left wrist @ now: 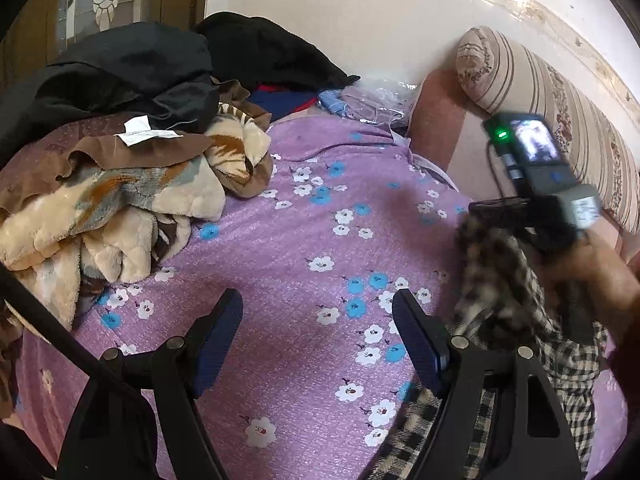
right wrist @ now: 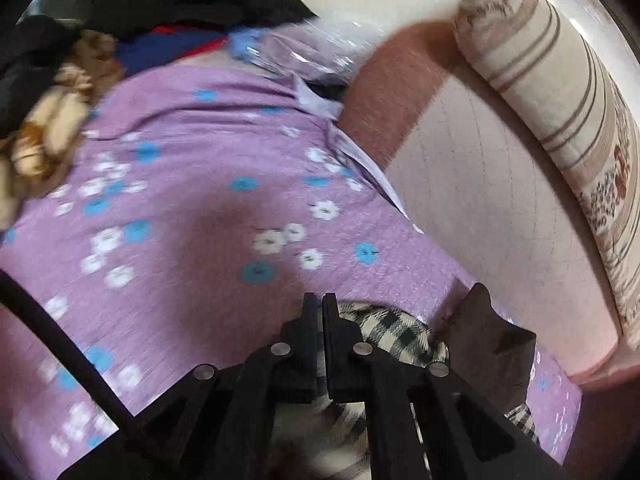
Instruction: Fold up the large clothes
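Two grippers here, and only one is doing anything. From the left wrist view, the left gripper (left wrist: 318, 334) hangs with its jaws spread wide and nothing between them, over the purple bedspread with white and blue flowers (left wrist: 288, 240). Taking that bedspread as the landmark: the black-and-cream checked garment (left wrist: 500, 280) dangles over its right side, bunched up under the right gripper (left wrist: 520, 216) that the person's hand is carrying, and more of it trails down past the left gripper's right finger. On the far left of the bedspread there's a heap of brown and cream fleece blanket (left wrist: 120, 208) with dark clothes piled behind it.

The right wrist view is blurry, but the right gripper's fingers sit almost together, and checked cloth shows right behind and below them, so I'd say it's pinching the garment.

My read: still the early step, lifting the garment so it can be spread out on the bedspread. Next move probably needs the left gripper to take a second edge or corner so the fabric can be pulled flat.
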`<state>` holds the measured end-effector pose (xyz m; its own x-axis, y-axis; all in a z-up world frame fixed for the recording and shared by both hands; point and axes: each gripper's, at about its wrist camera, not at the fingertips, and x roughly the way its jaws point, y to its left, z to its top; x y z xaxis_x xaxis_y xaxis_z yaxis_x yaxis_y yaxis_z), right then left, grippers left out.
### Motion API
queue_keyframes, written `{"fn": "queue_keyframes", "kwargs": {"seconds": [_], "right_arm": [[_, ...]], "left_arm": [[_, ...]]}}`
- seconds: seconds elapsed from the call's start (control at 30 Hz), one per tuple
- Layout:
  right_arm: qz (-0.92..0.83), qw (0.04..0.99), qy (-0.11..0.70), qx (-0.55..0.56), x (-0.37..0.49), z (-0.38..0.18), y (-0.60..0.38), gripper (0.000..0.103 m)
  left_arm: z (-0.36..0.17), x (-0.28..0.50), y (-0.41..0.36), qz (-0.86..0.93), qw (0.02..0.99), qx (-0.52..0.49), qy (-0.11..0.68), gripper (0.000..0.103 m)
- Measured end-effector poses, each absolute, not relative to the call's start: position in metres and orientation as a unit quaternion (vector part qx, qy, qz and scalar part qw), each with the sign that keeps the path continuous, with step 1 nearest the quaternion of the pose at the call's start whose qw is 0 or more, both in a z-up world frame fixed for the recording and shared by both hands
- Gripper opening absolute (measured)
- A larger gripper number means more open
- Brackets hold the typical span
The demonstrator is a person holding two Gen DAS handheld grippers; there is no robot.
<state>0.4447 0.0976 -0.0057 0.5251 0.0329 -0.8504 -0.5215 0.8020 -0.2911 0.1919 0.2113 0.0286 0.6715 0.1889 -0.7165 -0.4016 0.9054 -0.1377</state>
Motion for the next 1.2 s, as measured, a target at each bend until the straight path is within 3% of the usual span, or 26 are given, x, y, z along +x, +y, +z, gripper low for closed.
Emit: {"fn": "queue_keyframes", "kwargs": {"seconds": [0.1, 0.23, 0.37, 0.53, 0.6, 0.63, 0.87, 0.97, 1.13, 1.2], "right_arm": [[0.137, 0.828, 0.474, -0.267, 0.455, -0.025, 0.096, 0.003], [0.161, 0.84, 0.46, -0.24, 0.439, 0.004, 0.066, 0.005], [0.138, 0.856, 0.457, -0.2, 0.42, 0.041, -0.015, 0.029], [0.075, 0.87, 0.477, -0.099, 0.384, 0.066, -0.157, 0.035], [0.069, 0.863, 0.495, -0.08, 0.367, 0.06, -0.196, 0.049], [0.064, 0.86, 0.5, -0.075, 0.358, 0.055, -0.211, 0.051], [0.071, 0.843, 0.533, 0.009, 0.315, -0.008, -0.26, 0.046], [0.021, 0.83, 0.556, -0.039, 0.315, -0.034, -0.261, 0.038], [0.035, 0.871, 0.473, -0.127, 0.3, 0.015, -0.202, 0.04], [0.108, 0.872, 0.457, -0.136, 0.299, 0.031, -0.159, 0.049]], "left_arm": [[0.027, 0.193, 0.212, 0.167, 0.902, -0.141, 0.372, 0.076], [0.024, 0.196, 0.21, 0.161, 0.9, -0.139, 0.38, 0.076], [0.023, 0.196, 0.202, 0.151, 0.9, -0.135, 0.386, 0.076], [0.021, 0.199, 0.19, 0.136, 0.9, -0.132, 0.392, 0.076], [0.019, 0.204, 0.184, 0.132, 0.9, -0.135, 0.393, 0.076], [0.018, 0.208, 0.181, 0.129, 0.901, -0.137, 0.392, 0.076], [-0.003, 0.238, 0.144, 0.12, 0.896, -0.095, 0.417, 0.076], [-0.023, 0.244, 0.134, 0.114, 0.878, -0.068, 0.459, 0.076], [-0.038, 0.243, 0.131, 0.088, 0.863, -0.074, 0.491, 0.076], [-0.042, 0.243, 0.13, 0.075, 0.858, -0.09, 0.5, 0.076]]}}
